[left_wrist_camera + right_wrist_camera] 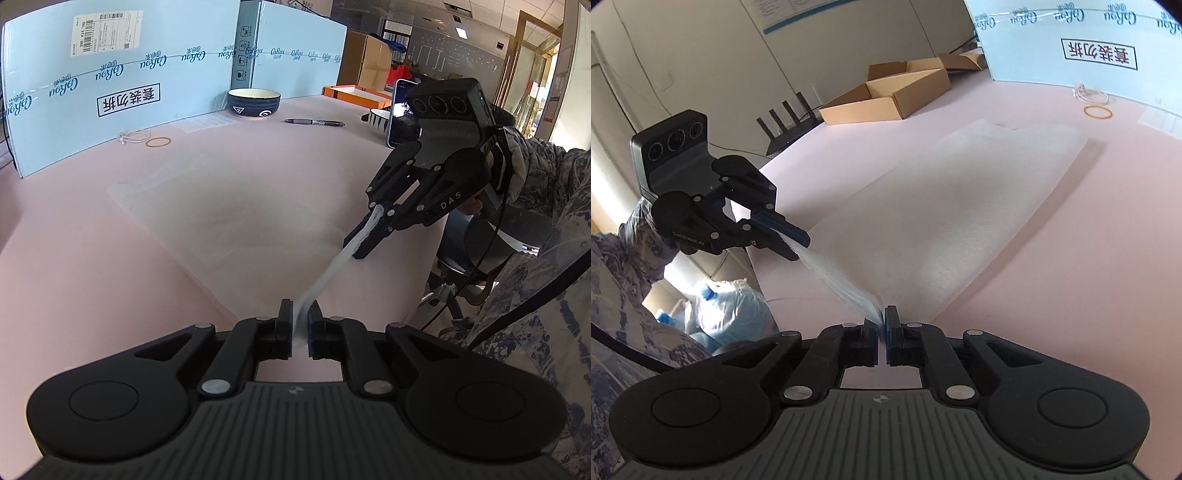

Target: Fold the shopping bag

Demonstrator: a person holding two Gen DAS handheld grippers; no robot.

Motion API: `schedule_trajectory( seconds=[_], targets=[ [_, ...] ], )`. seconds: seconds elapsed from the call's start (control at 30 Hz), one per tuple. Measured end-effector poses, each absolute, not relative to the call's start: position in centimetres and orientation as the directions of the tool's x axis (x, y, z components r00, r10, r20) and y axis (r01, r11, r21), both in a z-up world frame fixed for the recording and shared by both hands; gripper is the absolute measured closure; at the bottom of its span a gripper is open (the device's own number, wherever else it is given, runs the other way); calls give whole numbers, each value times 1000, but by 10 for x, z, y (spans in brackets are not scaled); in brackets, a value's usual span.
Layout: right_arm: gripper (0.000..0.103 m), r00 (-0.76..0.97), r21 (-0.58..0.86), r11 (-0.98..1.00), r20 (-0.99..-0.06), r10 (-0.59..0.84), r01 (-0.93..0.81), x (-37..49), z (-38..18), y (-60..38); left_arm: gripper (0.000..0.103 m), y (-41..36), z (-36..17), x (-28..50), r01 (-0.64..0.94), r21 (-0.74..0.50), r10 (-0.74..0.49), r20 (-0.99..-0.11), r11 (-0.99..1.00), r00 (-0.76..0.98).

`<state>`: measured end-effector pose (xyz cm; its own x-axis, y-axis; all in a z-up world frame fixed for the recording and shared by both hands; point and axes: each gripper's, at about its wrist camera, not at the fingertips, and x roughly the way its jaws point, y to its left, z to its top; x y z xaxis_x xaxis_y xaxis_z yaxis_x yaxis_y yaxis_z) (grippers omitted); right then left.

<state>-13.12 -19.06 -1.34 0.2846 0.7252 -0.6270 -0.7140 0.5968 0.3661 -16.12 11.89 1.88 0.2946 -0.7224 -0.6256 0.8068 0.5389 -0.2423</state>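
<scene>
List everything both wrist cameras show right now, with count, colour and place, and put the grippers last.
shopping bag: 1, translucent white, flat on the table, near edge lifted
table: 1, pink
bowl: 1, dark blue, far side by the blue box
blue box: 1, light blue, standing along the far edge
pen: 1, dark, right of the bowl
rubber band: 1, tan, by the blue box
cardboard trays: several, brown, far corner
left gripper: black, shut on the bag's edge
right gripper: black, shut on the same edge

We see a thin, translucent white plastic shopping bag (960, 206) lying mostly flat on the pink tabletop. Its far end lies spread wide; its near edge is lifted off the surface, gathered and stretched into a taut, narrow band.
</scene>
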Motion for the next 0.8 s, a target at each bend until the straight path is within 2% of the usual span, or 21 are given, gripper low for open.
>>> schedule_trajectory(
  seconds=[0.1,0.27,0.37,0.43,0.53,0.67,0.8],
  targets=[
    [99,283,428,607,-608,742,-670,-125,-16,-198,95,129,18,-144,759,-346,-752,-599,552,275],
    [98,286,521,614,-576,766,-593,-115,-20,-209,94,136,6,-124,676,-425,-742,-609,602,278],
    [92,323,489,630,-573,753,-603,-116,-15,-209,94,137,-2,-118,641,-441,-727,-627,628,280],
    [80,352,461,643,-570,742,-611,-119,-11,-210,94,139,-6,-117,630,-448,-723,-633,635,278],
    [79,392,400,670,-582,713,-626,-124,-7,-213,92,141,-7,-119,620,-453,-720,-635,641,282],
    [78,437,359,700,-583,684,-617,-131,-6,-218,83,148,-6,-118,596,-449,-708,-633,666,314],
    [78,519,344,722,-520,679,-600,-145,3,-226,74,159,3,-117,563,-408,-670,-622,719,405]
  ],
)
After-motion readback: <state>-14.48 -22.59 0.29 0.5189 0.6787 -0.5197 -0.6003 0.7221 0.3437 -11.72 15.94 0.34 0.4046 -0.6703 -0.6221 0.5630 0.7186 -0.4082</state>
